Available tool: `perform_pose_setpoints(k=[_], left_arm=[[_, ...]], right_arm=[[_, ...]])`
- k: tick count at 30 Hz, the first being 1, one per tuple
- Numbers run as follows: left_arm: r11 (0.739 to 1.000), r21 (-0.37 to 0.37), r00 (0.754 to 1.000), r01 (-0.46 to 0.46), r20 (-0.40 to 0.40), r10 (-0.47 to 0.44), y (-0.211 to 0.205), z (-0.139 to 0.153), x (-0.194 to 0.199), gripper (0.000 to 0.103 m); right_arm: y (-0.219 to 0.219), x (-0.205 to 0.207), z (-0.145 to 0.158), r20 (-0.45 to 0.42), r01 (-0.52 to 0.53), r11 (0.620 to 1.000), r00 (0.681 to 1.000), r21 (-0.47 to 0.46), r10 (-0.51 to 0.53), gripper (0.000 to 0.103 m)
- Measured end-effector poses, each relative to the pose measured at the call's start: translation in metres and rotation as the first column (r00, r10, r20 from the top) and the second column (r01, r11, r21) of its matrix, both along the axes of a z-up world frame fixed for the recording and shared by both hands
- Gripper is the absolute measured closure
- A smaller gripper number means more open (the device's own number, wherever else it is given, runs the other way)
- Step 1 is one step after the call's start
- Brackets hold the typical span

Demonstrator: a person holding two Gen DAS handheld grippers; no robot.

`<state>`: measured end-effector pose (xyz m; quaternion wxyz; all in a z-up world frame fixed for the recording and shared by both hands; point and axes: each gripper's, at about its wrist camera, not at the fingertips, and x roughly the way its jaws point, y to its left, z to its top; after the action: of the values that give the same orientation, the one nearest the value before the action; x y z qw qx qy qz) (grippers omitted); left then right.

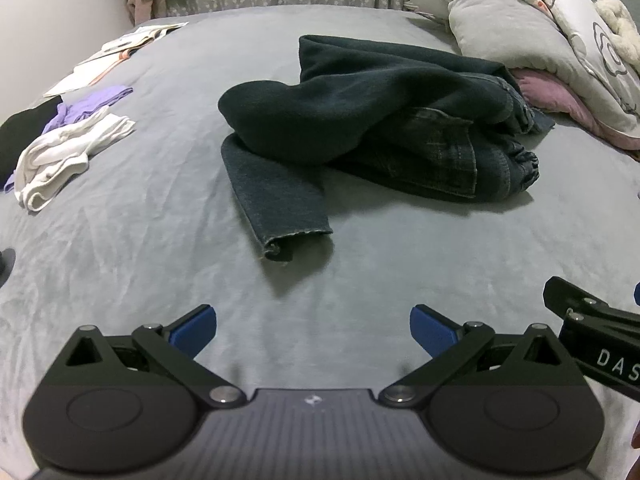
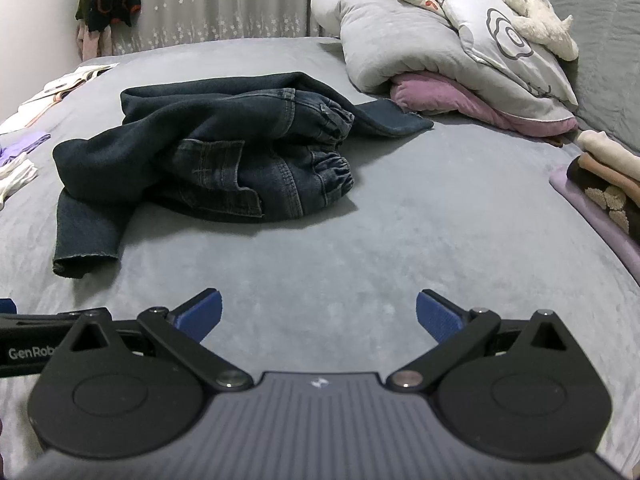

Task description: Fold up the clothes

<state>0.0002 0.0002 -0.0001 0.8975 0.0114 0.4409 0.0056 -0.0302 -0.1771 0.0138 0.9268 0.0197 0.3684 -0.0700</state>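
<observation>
A pair of dark blue jeans [image 1: 360, 120] lies crumpled in a heap on the grey bed [image 1: 160, 260], one leg cuff [image 1: 280, 236] pointing toward me. In the right wrist view the jeans [image 2: 208, 152] show their elastic waistband [image 2: 336, 164] and a back pocket. My left gripper [image 1: 312, 330] hovers open over bare sheet, well short of the cuff. Beside it, my right gripper [image 2: 318, 314] is open too, with nothing between its blue pads [image 2: 436, 316]. Part of the right gripper [image 1: 592, 320] shows at the left wrist view's right edge.
White and purple garments [image 1: 68, 148] lie at the left beside papers [image 1: 116, 48]. A grey quilt with a pink one under it [image 2: 452, 64] is piled at the back right. Folded clothes [image 2: 608, 176] sit stacked at the right edge. A curtain [image 2: 224, 0] hangs behind the bed.
</observation>
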Motion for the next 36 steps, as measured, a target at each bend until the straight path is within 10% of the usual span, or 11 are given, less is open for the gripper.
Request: perform_pose_setpoints(k=[36], left_arm=[[1.000, 0.013, 0.999, -0.014, -0.041, 0.015, 0.005, -0.005, 0.011, 0.001]], right_arm=[[-0.003, 0.003, -0.003, -0.024, -0.001, 1.000, 1.000, -0.009, 0.001, 0.000]])
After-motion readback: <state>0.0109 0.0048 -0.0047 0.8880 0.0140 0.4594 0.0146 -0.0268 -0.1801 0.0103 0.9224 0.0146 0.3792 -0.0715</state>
